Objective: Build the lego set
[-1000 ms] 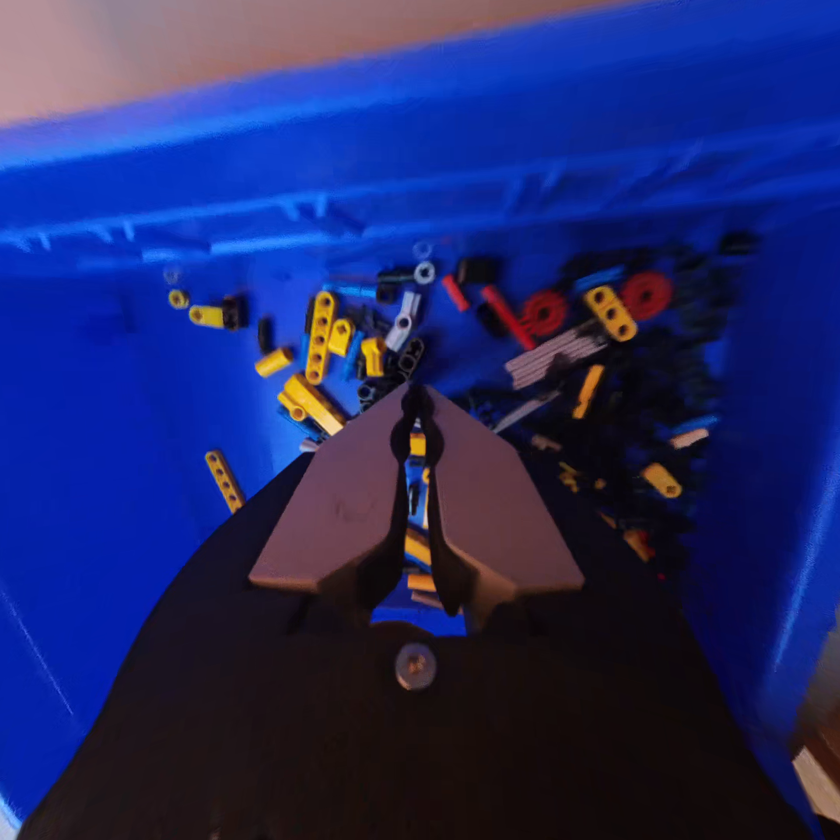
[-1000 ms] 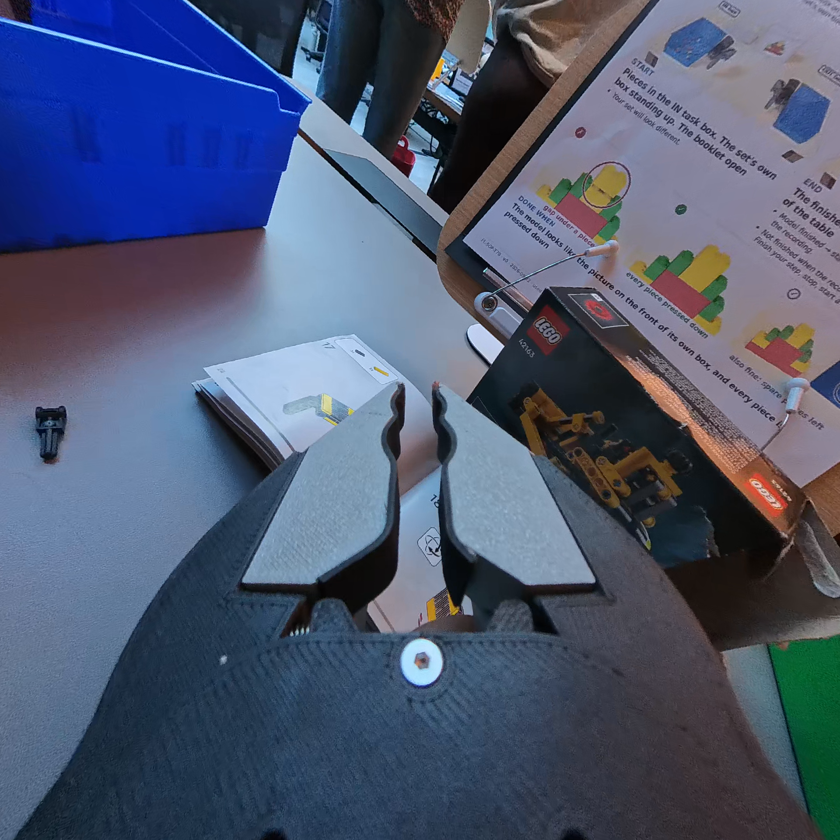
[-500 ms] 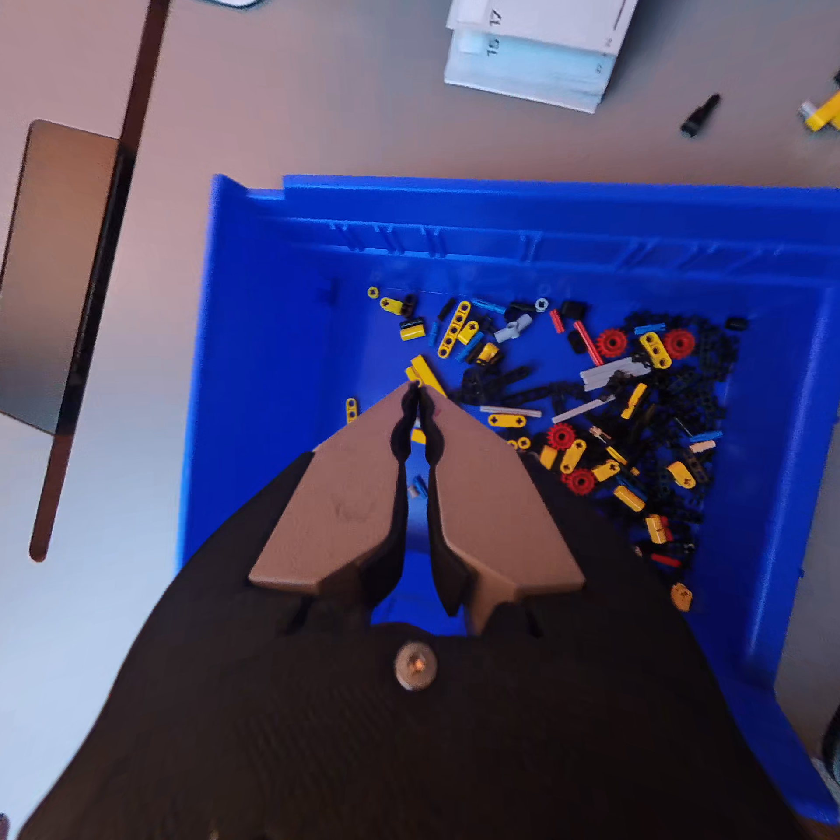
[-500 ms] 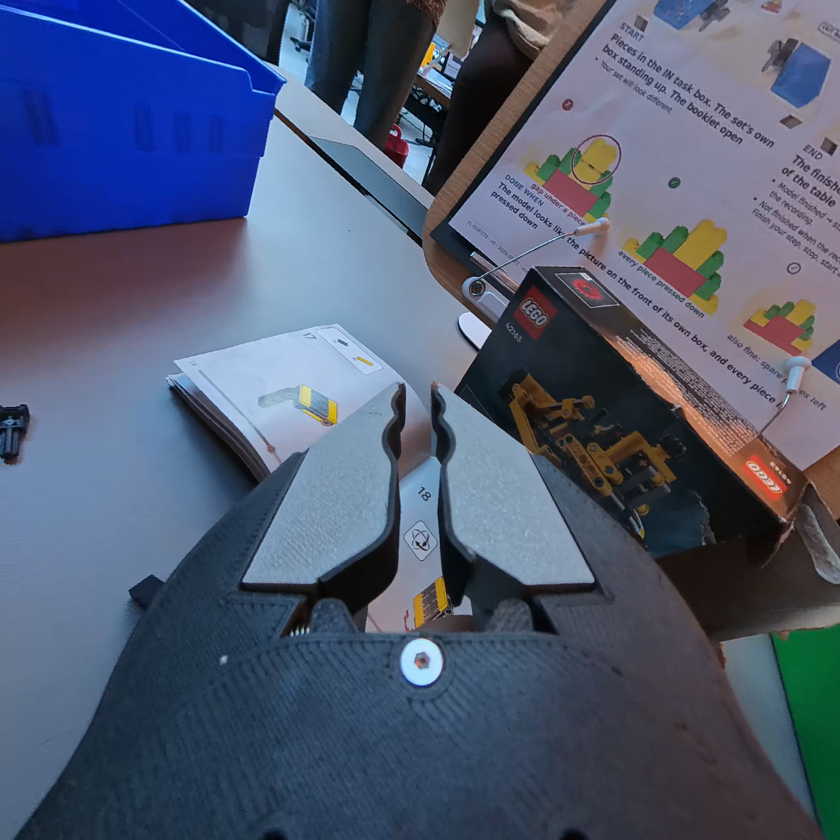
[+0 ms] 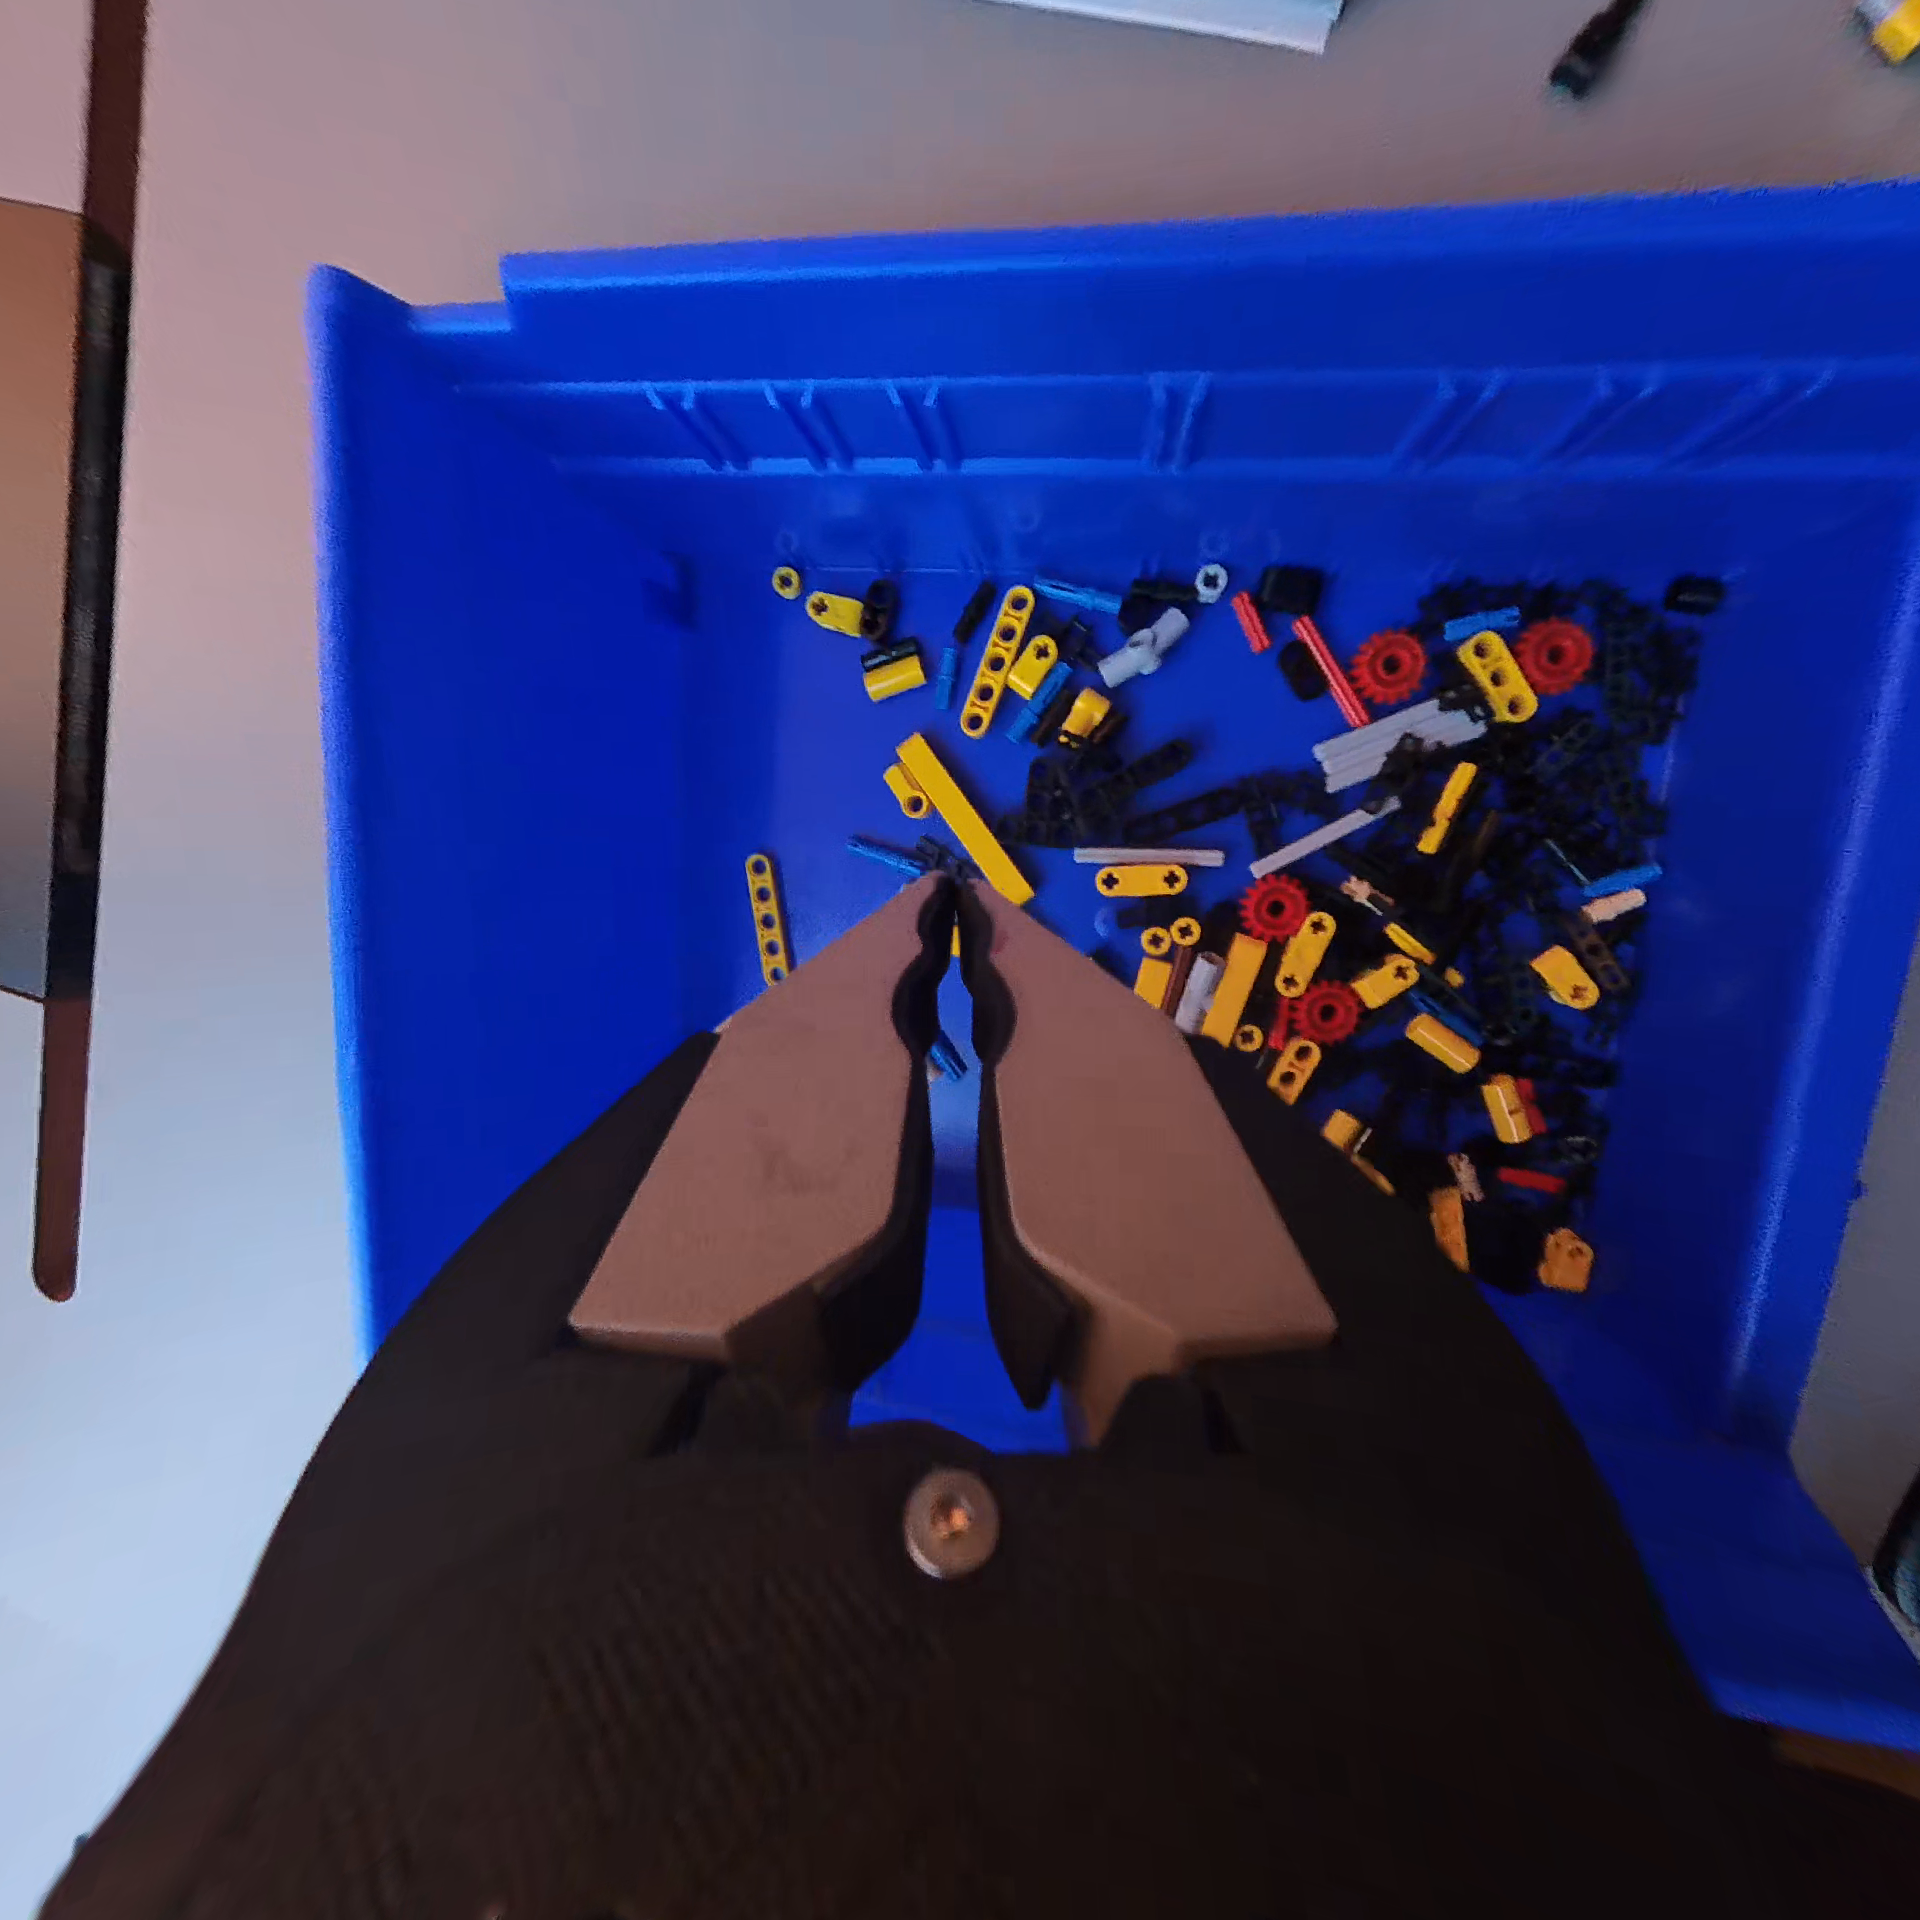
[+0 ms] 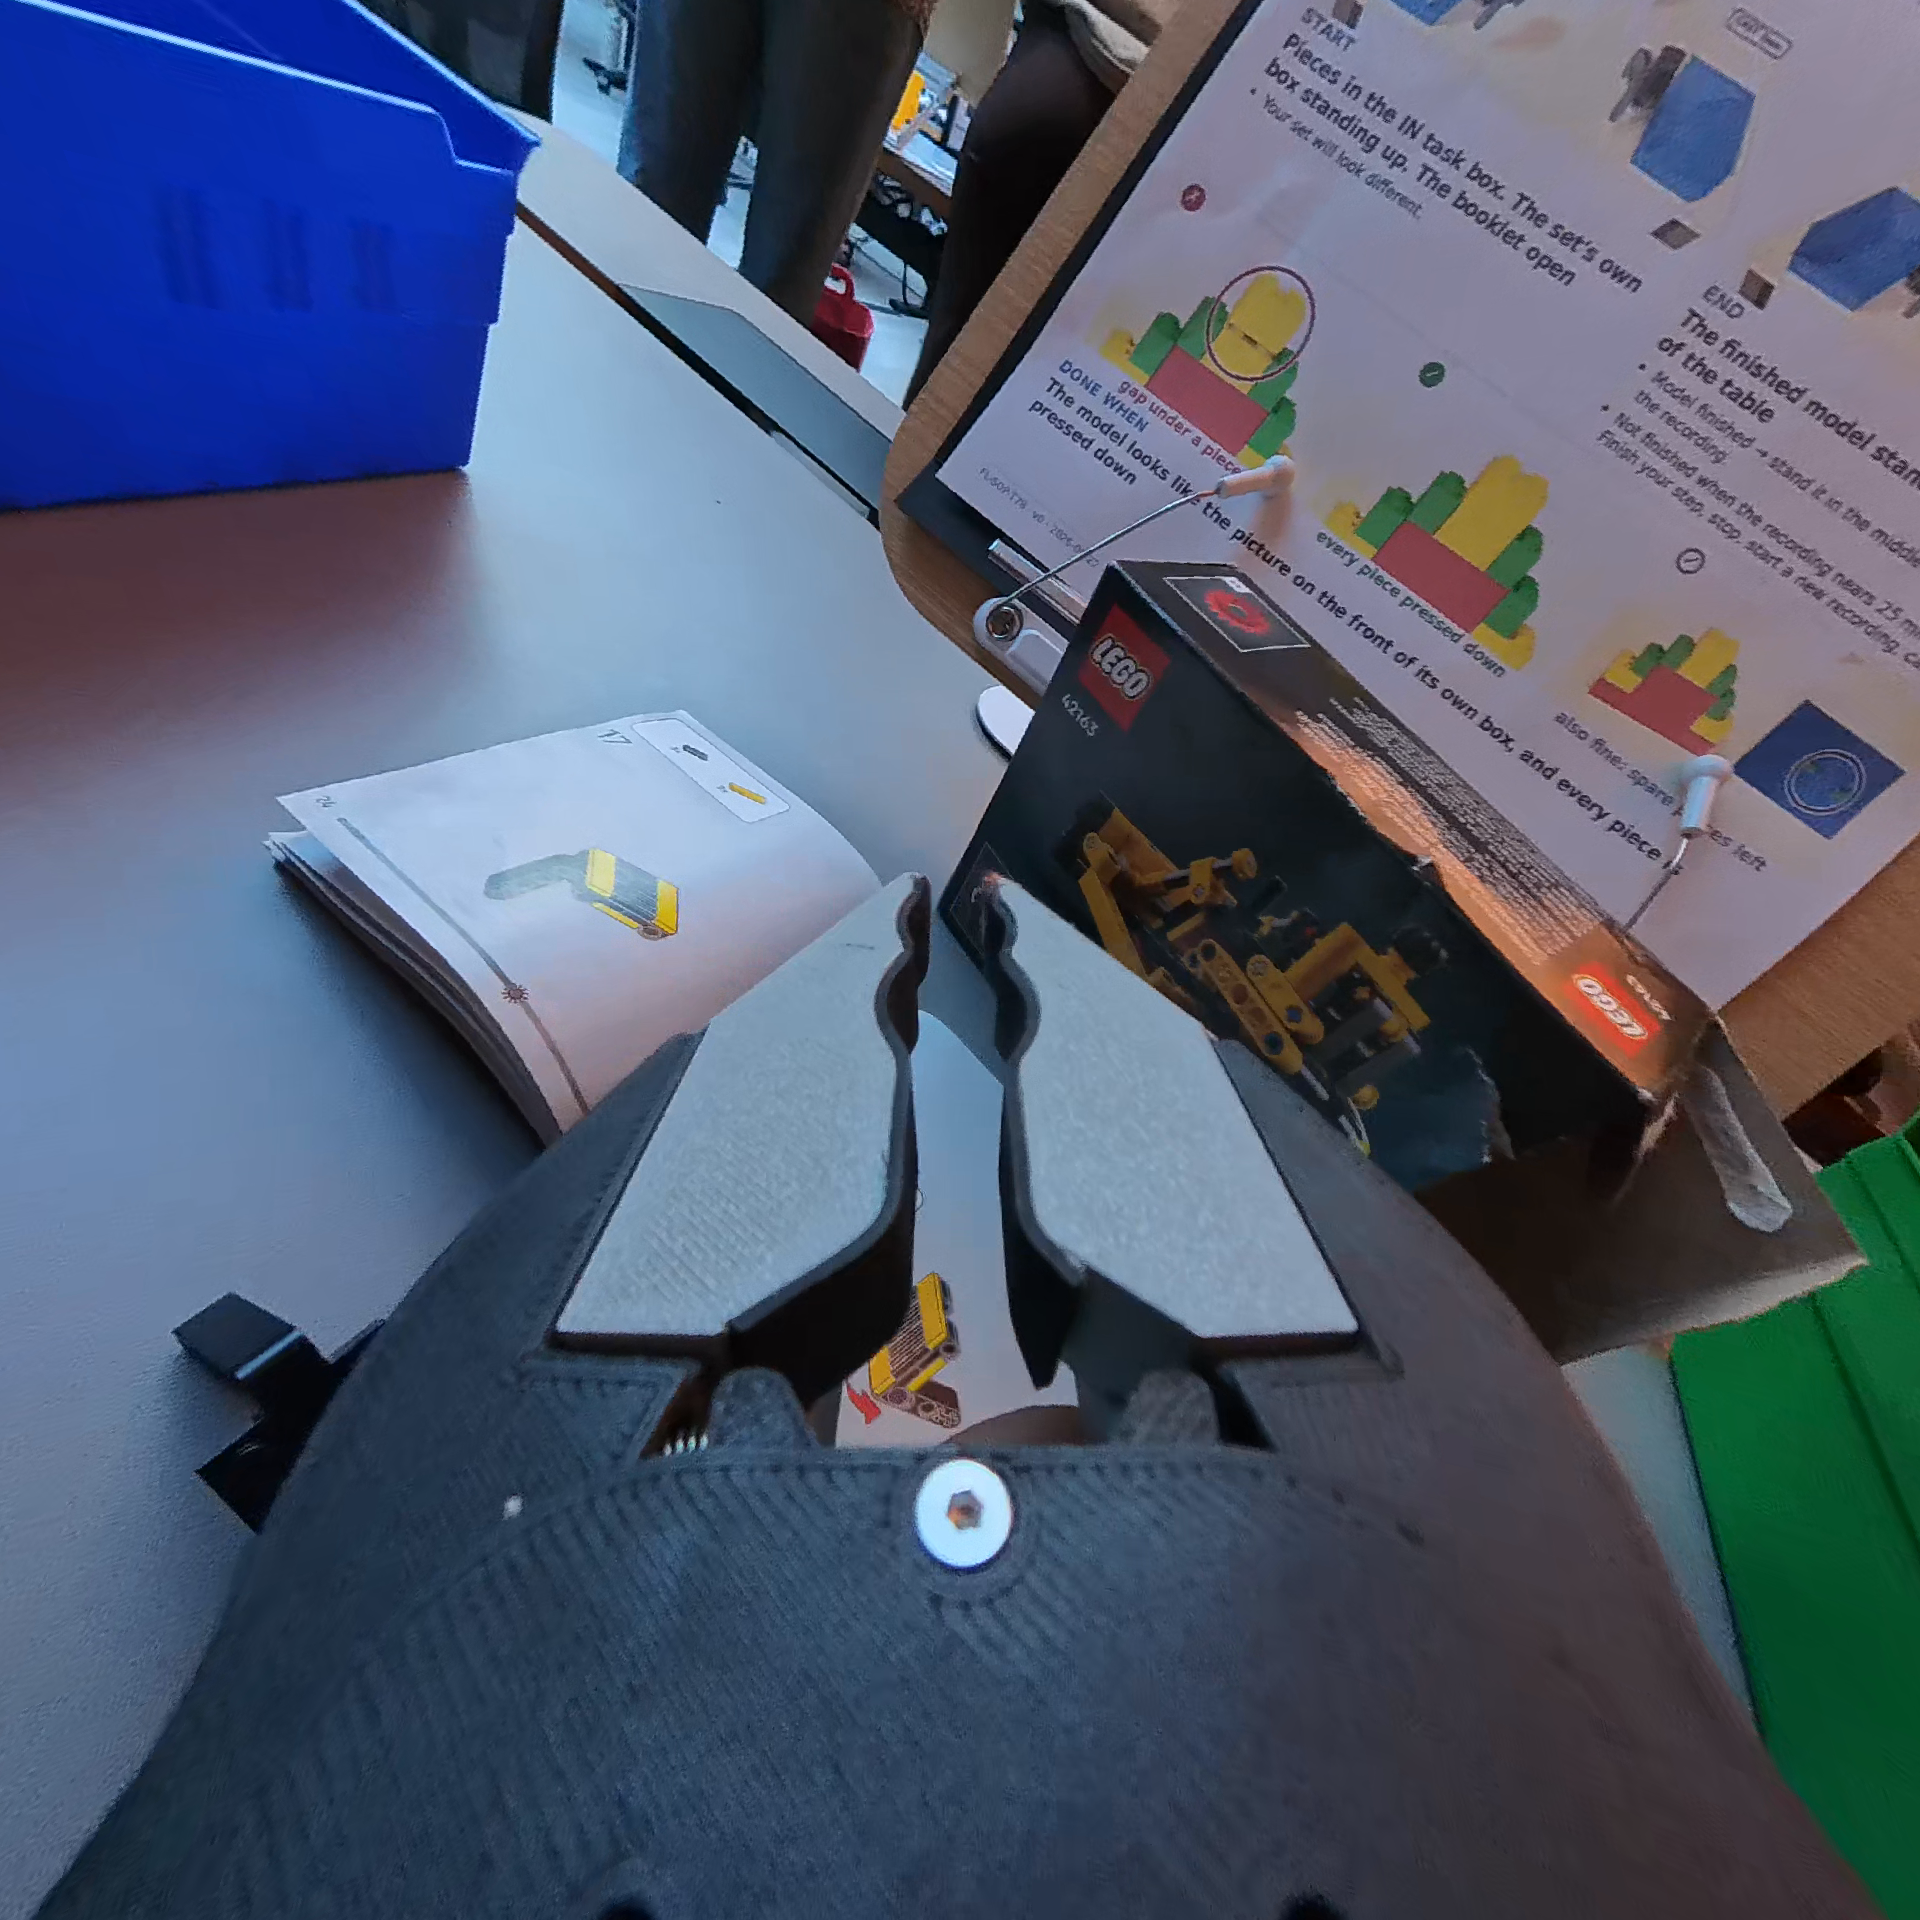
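Hovering above the blue bin (image 5: 436,727), the left gripper (image 5: 951,896) has its jaws pressed together with nothing visible between them; loose lego pieces (image 5: 1351,883) are heaped toward the bin's right side. Over on the table (image 6: 260,1039), the right gripper (image 6: 961,902) has its jaws slightly apart and empty, pointing between the open instruction booklet (image 6: 582,883) and the black set box (image 6: 1299,883).

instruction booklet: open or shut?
Open. The instruction booklet lies flat on the table, pages spread, an assembly step drawn on the upturned page.
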The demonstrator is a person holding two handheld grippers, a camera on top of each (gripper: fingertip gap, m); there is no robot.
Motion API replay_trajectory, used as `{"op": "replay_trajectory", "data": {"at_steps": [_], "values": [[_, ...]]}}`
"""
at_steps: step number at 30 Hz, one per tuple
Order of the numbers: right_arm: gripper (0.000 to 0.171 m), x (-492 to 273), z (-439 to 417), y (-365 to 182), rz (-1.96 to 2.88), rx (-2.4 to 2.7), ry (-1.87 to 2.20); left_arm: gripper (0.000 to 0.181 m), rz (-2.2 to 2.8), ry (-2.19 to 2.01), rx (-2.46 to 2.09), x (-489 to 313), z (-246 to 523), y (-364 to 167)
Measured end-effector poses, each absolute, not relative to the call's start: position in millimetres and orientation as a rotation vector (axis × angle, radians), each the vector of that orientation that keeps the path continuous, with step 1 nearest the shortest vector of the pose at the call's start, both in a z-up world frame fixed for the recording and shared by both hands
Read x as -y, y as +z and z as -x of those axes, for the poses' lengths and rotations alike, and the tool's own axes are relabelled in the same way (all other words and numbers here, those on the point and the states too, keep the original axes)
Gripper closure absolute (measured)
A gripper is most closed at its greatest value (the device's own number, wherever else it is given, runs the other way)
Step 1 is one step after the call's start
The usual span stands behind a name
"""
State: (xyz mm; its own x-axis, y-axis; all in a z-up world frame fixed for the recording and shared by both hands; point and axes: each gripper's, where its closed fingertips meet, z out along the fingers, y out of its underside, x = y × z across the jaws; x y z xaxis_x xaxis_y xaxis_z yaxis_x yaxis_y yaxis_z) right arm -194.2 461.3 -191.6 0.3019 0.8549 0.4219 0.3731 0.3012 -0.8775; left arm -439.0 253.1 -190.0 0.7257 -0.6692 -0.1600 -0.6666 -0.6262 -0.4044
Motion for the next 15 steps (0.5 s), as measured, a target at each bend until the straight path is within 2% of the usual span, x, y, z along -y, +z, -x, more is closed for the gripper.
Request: {"op": "replay_trajectory", "data": {"at_steps": [15], "values": [[0.165,-457.9,197.0,-195.4,1.287,1.321,0.478,0.181,2.689,-0.183,-1.359,-206.2,417.0,-246.8]]}}
